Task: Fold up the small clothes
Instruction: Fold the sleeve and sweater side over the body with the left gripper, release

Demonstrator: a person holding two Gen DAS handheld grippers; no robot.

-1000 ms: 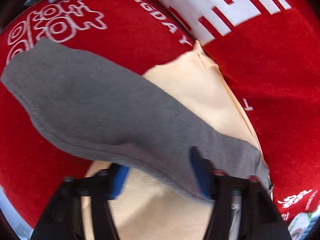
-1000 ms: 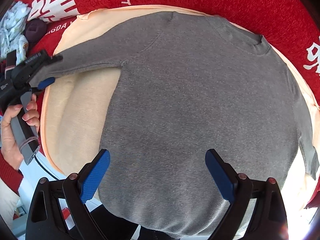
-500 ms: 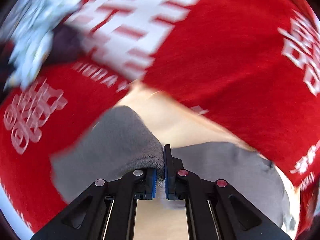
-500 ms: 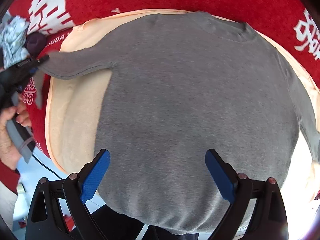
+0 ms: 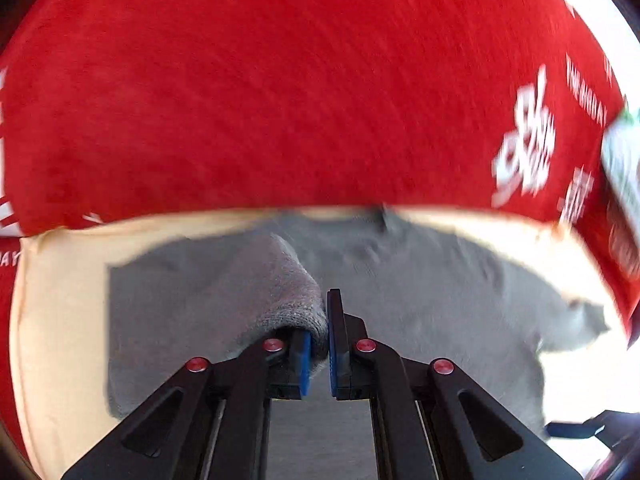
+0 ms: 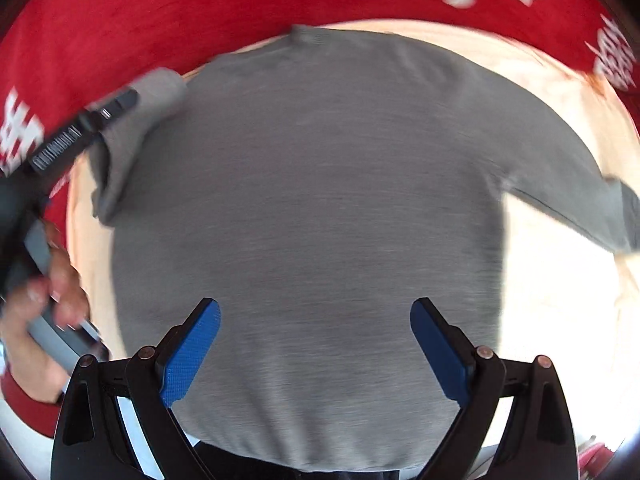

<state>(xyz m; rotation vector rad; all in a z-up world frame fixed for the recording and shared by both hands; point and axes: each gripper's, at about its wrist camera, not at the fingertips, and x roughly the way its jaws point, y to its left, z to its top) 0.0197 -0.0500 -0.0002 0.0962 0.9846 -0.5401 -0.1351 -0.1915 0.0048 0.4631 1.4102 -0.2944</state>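
Observation:
A grey sweater (image 6: pixel 320 200) lies flat on a cream cloth (image 6: pixel 560 300), neck at the far side. My left gripper (image 5: pixel 319 344) is shut on the cuff of the sweater's left sleeve (image 5: pixel 280 300) and holds it over the sweater's body; it also shows in the right wrist view (image 6: pixel 120 104) at the upper left. My right gripper (image 6: pixel 316 344) is open and empty above the sweater's hem. The right sleeve (image 6: pixel 580 208) lies stretched out to the right.
A red blanket with white lettering (image 5: pixel 280 80) lies under the cream cloth and fills the far side (image 6: pixel 160 12). The person's hand (image 6: pixel 44 312) holds the left gripper's handle at the left edge.
My left gripper closed on the sleeve cuff and carried it right, from off the cloth's left side to over the sweater's shoulder. My right gripper stayed open above the hem.

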